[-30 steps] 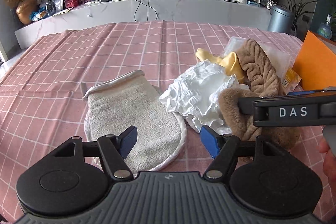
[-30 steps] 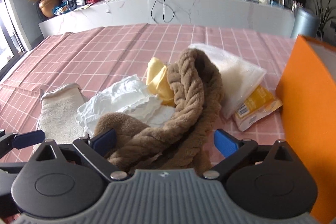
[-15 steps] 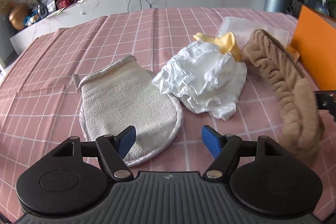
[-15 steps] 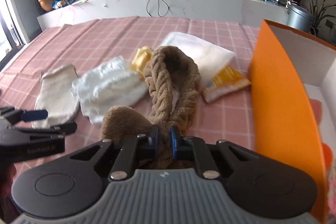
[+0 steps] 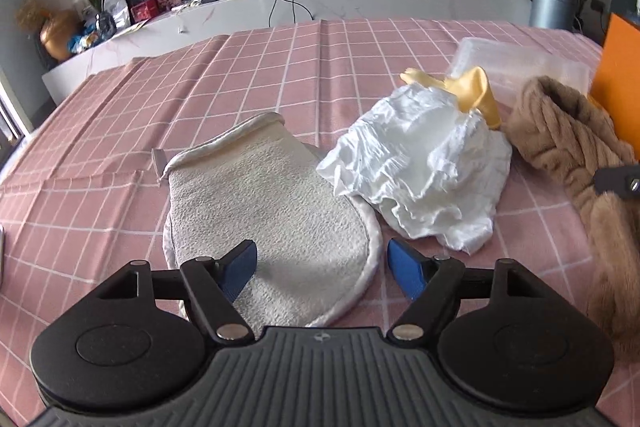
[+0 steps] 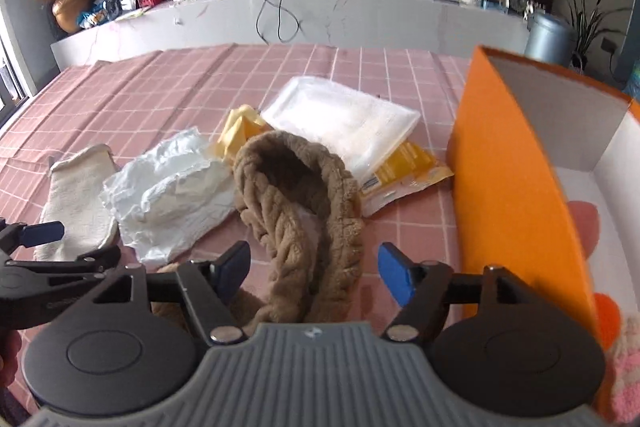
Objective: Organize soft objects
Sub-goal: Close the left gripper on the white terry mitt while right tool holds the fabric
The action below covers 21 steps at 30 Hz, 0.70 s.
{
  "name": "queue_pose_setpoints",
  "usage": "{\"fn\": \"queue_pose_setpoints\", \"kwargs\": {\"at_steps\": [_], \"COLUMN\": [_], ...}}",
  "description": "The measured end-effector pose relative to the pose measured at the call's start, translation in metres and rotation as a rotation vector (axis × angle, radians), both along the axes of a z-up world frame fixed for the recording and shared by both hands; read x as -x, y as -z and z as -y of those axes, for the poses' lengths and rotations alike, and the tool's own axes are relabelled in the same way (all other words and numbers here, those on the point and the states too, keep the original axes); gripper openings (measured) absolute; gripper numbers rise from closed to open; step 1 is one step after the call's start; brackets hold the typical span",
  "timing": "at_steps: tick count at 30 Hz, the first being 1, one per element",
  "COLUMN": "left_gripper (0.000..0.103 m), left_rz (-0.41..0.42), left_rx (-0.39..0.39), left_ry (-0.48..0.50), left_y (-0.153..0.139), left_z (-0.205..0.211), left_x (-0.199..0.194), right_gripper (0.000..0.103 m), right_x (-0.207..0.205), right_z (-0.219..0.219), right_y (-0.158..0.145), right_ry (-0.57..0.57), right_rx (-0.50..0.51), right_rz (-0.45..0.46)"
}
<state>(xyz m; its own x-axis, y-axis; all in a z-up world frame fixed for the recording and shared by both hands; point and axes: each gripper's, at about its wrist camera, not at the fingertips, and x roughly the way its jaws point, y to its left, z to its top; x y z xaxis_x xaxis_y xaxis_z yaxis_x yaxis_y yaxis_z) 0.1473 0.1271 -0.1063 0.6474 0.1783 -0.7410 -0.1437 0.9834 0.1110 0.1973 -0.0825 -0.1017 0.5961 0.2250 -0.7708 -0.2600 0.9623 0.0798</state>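
A brown plush braided headband (image 6: 304,211) lies on the pink checked tablecloth (image 6: 168,99), between the open jaws of my right gripper (image 6: 314,269). It also shows at the right of the left wrist view (image 5: 576,147). My left gripper (image 5: 322,265) is open over the near end of a cream bath mitt (image 5: 272,211), which also shows in the right wrist view (image 6: 76,195). A crumpled white cloth (image 5: 424,171) lies beside the mitt, with a yellow cloth (image 5: 476,95) behind it.
An orange box (image 6: 508,179) with a white inside stands open at the right, holding pink and orange soft things (image 6: 624,367). A clear packet of white cloth (image 6: 344,119) and a yellow packet (image 6: 404,171) lie behind the headband. A white counter runs along the back.
My right gripper closed on the brown headband half a second ago and now stands open, with the headband moved right toward the orange box. My left gripper stays open over the mitt.
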Motion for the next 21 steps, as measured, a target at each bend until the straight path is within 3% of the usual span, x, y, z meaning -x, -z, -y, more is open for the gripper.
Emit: {"fn": "queue_pose_setpoints", "kwargs": {"at_steps": [3, 4, 5, 8, 12, 17, 21], "left_gripper": [0.068, 0.060, 0.055, 0.040, 0.015, 0.009, 0.009], "left_rz": [0.023, 0.029, 0.035, 0.038, 0.038, 0.071, 0.058], "left_rx": [0.028, 0.029, 0.027, 0.011, -0.010, -0.005, 0.062], "left_ry": [-0.003, -0.002, 0.000, 0.015, 0.032, 0.025, 0.078], "left_y": [0.000, 0.000, -0.001, -0.001, -0.003, -0.016, -0.029], "left_z": [-0.003, -0.002, -0.002, 0.002, 0.008, 0.009, 0.016], "left_x": [0.002, 0.003, 0.003, 0.002, 0.006, 0.021, 0.038], "right_gripper": [0.069, 0.065, 0.052, 0.037, 0.029, 0.025, 0.025], "right_x": [-0.009, -0.011, -0.011, -0.008, -0.001, 0.010, 0.020], "right_z": [0.004, 0.006, 0.006, 0.005, 0.005, 0.010, 0.013], "right_y": [0.013, 0.017, 0.020, 0.023, 0.019, 0.011, 0.008], "right_ry": [0.029, 0.033, 0.030, 0.007, 0.000, -0.015, -0.021], "right_rx": [-0.040, -0.052, -0.059, -0.046, -0.030, -0.028, -0.023], "right_rz": [-0.064, -0.082, -0.097, -0.084, -0.065, -0.043, -0.044]}}
